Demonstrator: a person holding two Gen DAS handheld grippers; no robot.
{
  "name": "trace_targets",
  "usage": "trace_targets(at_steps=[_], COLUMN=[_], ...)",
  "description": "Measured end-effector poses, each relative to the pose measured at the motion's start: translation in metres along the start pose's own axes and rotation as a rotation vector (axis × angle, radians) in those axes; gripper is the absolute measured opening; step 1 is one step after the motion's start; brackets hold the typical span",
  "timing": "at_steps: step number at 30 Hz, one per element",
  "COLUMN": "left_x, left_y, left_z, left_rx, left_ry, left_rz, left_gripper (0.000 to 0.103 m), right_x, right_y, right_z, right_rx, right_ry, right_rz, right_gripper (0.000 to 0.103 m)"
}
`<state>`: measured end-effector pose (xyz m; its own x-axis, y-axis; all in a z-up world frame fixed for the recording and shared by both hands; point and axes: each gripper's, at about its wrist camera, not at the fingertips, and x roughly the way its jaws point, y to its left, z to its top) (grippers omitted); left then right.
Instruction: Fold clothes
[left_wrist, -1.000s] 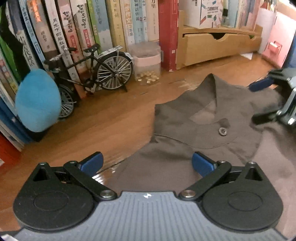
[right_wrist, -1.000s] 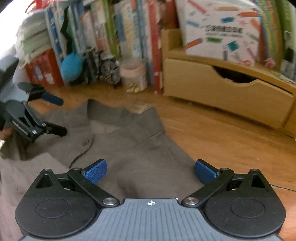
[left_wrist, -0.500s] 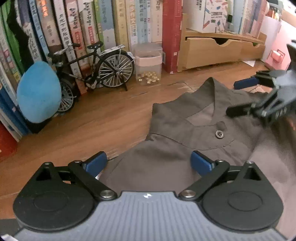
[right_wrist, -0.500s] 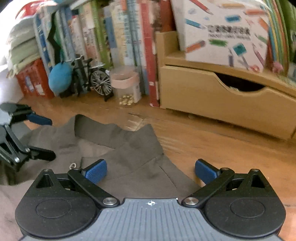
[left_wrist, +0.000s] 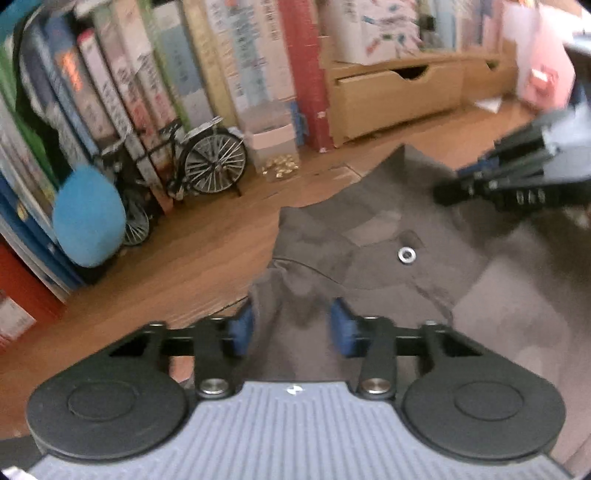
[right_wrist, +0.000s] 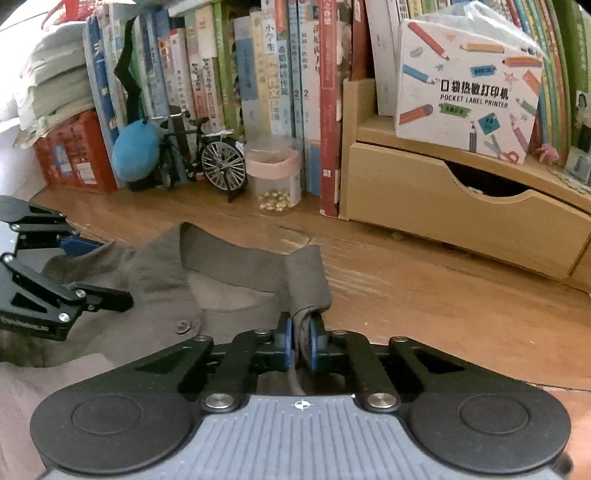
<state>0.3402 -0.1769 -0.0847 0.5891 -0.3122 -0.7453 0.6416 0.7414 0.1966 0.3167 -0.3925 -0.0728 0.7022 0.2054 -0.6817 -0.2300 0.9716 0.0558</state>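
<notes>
Brown shirt (right_wrist: 229, 291): spread on wooden desk (right_wrist: 424, 280), collar end toward book row (right_wrist: 258, 74).
Right gripper (right_wrist: 301, 341): jaws just closed, clamped on bunched shirt edge beside collar.
Left gripper (left_wrist: 291, 326): jaws just closing, shirt fabric gathered between blue pads (left_wrist: 343, 328); firm pinch not discernible, view blurred.
Model bicycle (right_wrist: 207, 158), clear jar with gold pieces (right_wrist: 273, 177), wooden drawer unit (right_wrist: 461, 206): beyond shirt, against books.

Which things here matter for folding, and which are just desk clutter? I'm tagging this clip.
In the job:
brown shirt
right gripper, shut on the shirt's edge
left gripper, jaws just closing, cloth between them

Lying about:
model bicycle
jar of gold beads
blue pouch
books
wooden drawer
</notes>
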Motion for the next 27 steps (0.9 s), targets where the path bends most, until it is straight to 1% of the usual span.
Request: trace_targets(at_steps=[1, 3, 5, 6, 9, 12, 14, 17, 20, 21, 23, 25, 27], left_x=[-0.001, -0.004, -0.011, -0.014, -0.035, -0.065, -0.095, -0.140, -0.189, -0.203, -0.228, -0.244, -0.250], left_y=[-0.002, -0.005, -0.005, -0.004, -0.002, -0.001, -0.002, -0.006, -0.020, -0.028, -0.052, -0.071, -0.092], left_z=[-0.001, -0.002, -0.004, -0.005, -0.005, -0.005, -0.009, -0.017, -0.038, -0.046, -0.068, -0.091, -0.114], left_rx=[0.008, 0.012, 0.002, -0.003, -0.030, -0.049, -0.060, -0.049, -0.018, -0.007, 0.017, 0.043, 0.060], left_ry=[0.005, 0.018, 0.018, 0.018, 0.002, -0.026, -0.060, -0.109, -0.157, -0.168, -0.183, -0.169, -0.138], left_rz=[0.007, 0.019, 0.011, 0.007, -0.019, -0.042, -0.068, -0.095, -0.127, -0.137, -0.167, -0.203, -0.223], left_gripper=[0.024, 0.008, 0.008, 0.004, 0.003, 0.003, 0.003, 0.003, 0.003, 0.003, 0.003, 0.004, 0.006], right_x=[-0.005, -0.015, -0.029, -0.036, -0.065, -0.100, -0.126, -0.178, -0.232, -0.252, -0.277, -0.299, -0.313], right_y=[0.001, -0.001, -0.006, -0.007, -0.001, 0.008, 0.011, 0.020, 0.036, 0.044, 0.054, 0.065, 0.075], right_z=[0.000, 0.001, 0.002, 0.003, 0.003, 0.002, -0.001, -0.010, -0.028, -0.038, -0.063, -0.089, -0.117], right_rx=[0.008, 0.049, 0.123, 0.149, 0.168, 0.177, 0.188, 0.212, 0.226, 0.225, 0.213, 0.199, 0.185], right_ry=[-0.008, -0.017, -0.024, -0.032, -0.082, -0.127, -0.159, -0.216, -0.250, -0.252, -0.229, -0.199, -0.146], right_rz=[0.008, 0.050, 0.115, 0.140, 0.184, 0.216, 0.232, 0.275, 0.321, 0.331, 0.348, 0.363, 0.372], right_gripper=[0.010, 0.009, 0.009, 0.009, 0.009, 0.009, 0.009, 0.009, 0.009, 0.009, 0.009, 0.009, 0.009])
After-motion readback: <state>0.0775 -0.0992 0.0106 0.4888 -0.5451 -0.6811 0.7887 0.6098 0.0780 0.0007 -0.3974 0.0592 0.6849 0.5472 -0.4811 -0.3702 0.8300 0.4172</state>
